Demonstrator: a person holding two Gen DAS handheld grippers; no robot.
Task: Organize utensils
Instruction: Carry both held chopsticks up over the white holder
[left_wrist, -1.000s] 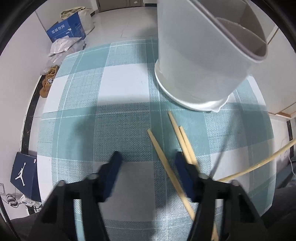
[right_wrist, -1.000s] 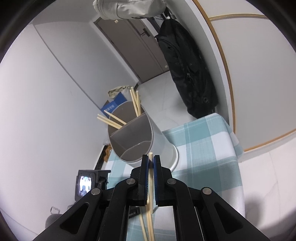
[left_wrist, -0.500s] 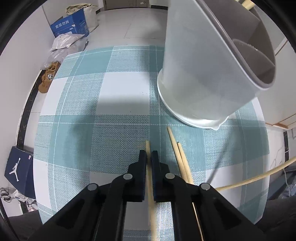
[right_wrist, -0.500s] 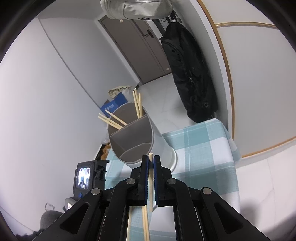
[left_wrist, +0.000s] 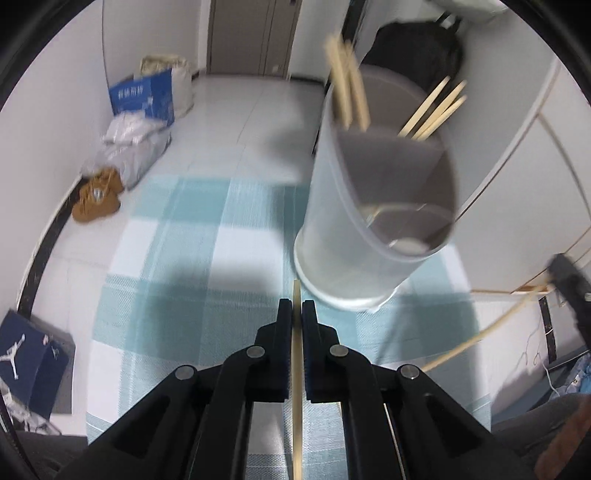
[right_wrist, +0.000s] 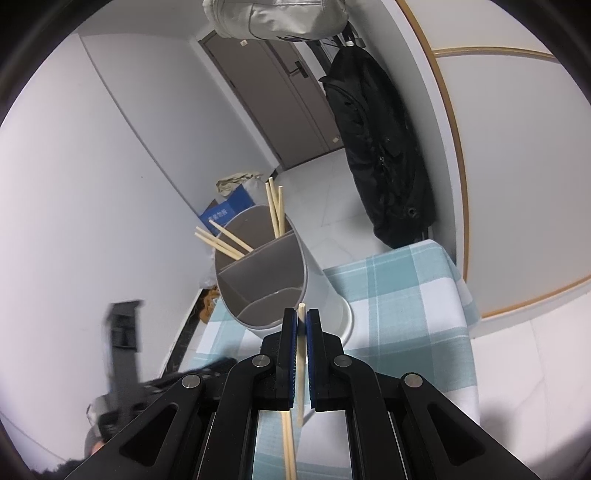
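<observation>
- Partway through, I'd say: several chopsticks already stand in the holder (right_wrist: 266, 280), and I've got one more clamped in each gripper.
- My left gripper (left_wrist: 296, 314) is clenched on a single chopstick (left_wrist: 296, 354), lifted off the checked tablecloth (left_wrist: 177, 266), tip pointing at the holder's base.
- My right gripper (right_wrist: 301, 321) is clenched on another chopstick (right_wrist: 301, 350), tip just short of the holder's near rim; a second stick (right_wrist: 288, 443) shows below the pads, and I can't tell if it's held or lying on the cloth.
- Holder is a grey divided tub: three sticks (right_wrist: 275, 206) upright in the far section, three (right_wrist: 221, 240) leaning out of the side section, near section looks empty.
- Left to do, I judge: drop both held sticks in, then check the cloth for strays.
</observation>
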